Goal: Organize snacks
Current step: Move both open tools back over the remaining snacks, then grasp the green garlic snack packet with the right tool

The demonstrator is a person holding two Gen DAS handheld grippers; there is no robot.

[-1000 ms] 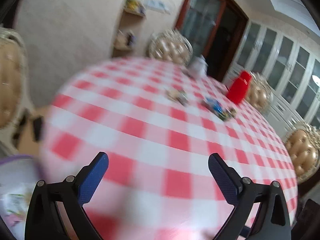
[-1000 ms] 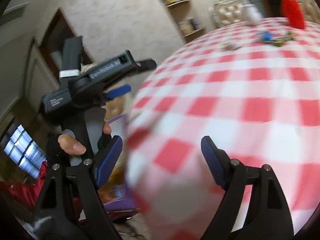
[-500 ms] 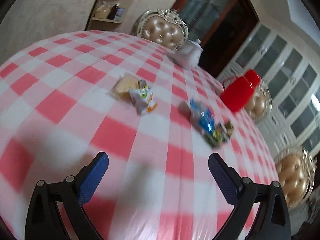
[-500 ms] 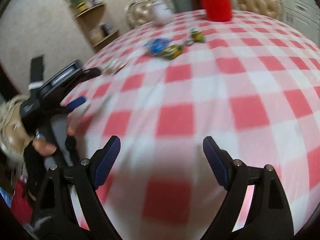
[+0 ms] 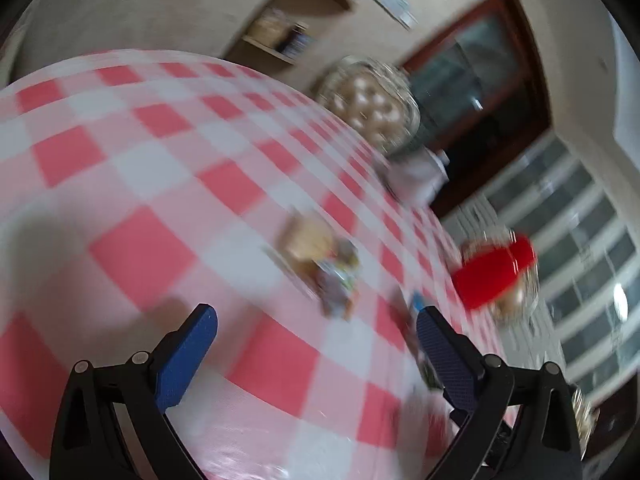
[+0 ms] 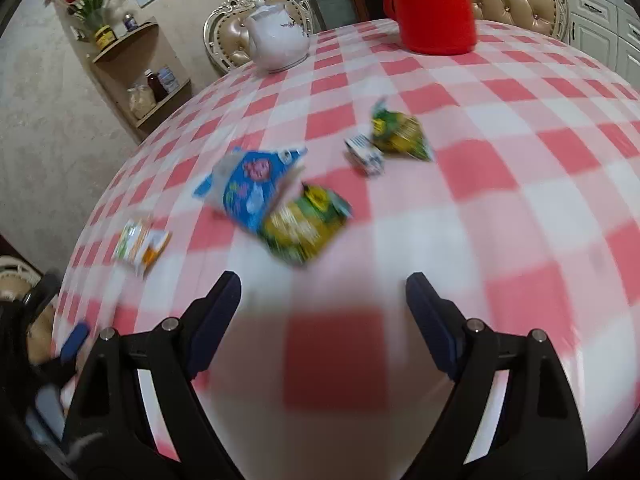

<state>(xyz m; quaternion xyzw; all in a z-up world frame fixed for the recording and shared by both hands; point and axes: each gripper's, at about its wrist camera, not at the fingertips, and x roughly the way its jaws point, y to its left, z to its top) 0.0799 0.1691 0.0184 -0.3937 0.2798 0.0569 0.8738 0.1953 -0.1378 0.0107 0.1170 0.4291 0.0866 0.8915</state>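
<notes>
Left wrist view: low over the tabletop [image 5: 160, 152], tilted, facing across it toward the red jug [image 5: 492, 276].
Right wrist view: slightly higher, level, facing the teapot [image 6: 278, 38] and jug.
Shared: snack packets [image 6: 256, 188], teapot, jug, checked cloth.

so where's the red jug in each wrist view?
Left wrist: red jug at mid-right, blurred, past the right fingertip.
Right wrist: red jug at top centre-right, on the table's far edge.
Shared landmark: white teapot, left of the jug in both views.
</notes>
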